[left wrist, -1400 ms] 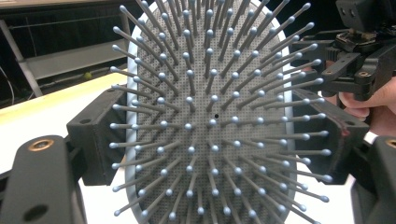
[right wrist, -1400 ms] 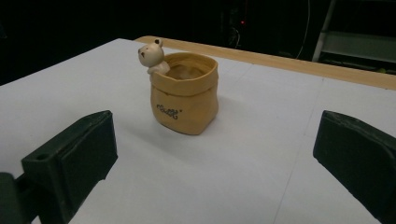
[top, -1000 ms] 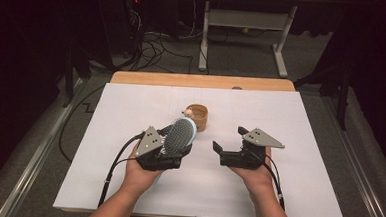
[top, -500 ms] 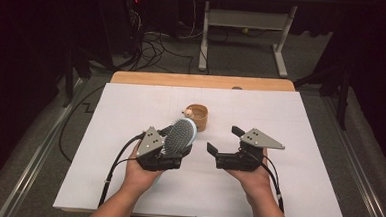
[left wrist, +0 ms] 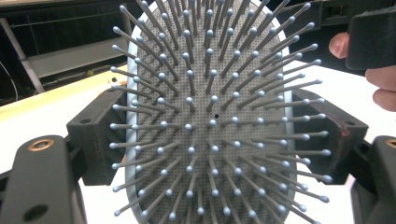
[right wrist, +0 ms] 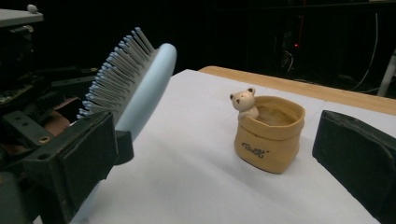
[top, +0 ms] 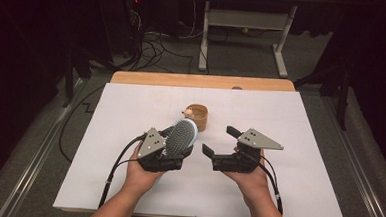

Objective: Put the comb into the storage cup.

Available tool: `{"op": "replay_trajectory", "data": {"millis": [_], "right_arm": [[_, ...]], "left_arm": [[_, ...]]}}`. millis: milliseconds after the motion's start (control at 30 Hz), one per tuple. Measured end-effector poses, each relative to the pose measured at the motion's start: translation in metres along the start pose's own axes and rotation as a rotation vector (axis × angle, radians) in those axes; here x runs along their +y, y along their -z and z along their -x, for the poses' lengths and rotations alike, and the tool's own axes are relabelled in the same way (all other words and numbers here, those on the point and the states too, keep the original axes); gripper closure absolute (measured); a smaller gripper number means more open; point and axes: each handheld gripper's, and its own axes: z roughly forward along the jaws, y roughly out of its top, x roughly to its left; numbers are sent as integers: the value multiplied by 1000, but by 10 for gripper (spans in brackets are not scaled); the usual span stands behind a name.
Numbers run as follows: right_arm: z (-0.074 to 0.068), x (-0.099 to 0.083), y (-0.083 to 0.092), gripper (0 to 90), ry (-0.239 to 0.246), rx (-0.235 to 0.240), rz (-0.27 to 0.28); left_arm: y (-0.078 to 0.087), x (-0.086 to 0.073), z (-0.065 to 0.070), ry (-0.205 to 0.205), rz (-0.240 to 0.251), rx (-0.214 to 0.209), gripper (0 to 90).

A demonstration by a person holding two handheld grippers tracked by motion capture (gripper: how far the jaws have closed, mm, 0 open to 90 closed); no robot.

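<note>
Near the tabletop's (top: 104, 134) near edge, left of centre, left gripper (top: 166, 154) has its jaws clamped on the pale blue oval hairbrush with grey ball-tipped bristles (top: 181, 136), head tilted up toward the far edge. Right gripper (top: 218, 145) sits just beside it, jaws apart, nothing between them. Small tan ceramic pot with bear figure (top: 197, 116) stands mid-tabletop, apart from both.

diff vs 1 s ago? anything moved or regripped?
The right claw, jaws open with nothing between them, shifted a little left in the high view, toward the hairbrush. Nothing was taken hold of or let go. The left claw stays shut on the hairbrush in the same spot, and the bear pot sits where it was on the white sheet.
</note>
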Motion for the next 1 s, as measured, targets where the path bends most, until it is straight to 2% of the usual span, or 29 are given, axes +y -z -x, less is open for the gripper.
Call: {"op": "replay_trajectory", "data": {"millis": [300,600,733,1000], "right_arm": [[-9,4,-1,14,-10,47,13],[-18,4,-6,21,7,78,12],[-20,4,-11,22,-9,104,12],[-24,3,-19,40,-11,117,4]], "left_arm": [[-1,0,3,-9,-2,0,201],[-4,1,11,-26,-4,-7,201],[-5,0,13,-25,-3,-8,201],[-10,-1,21,-45,-22,-33,201]]}}
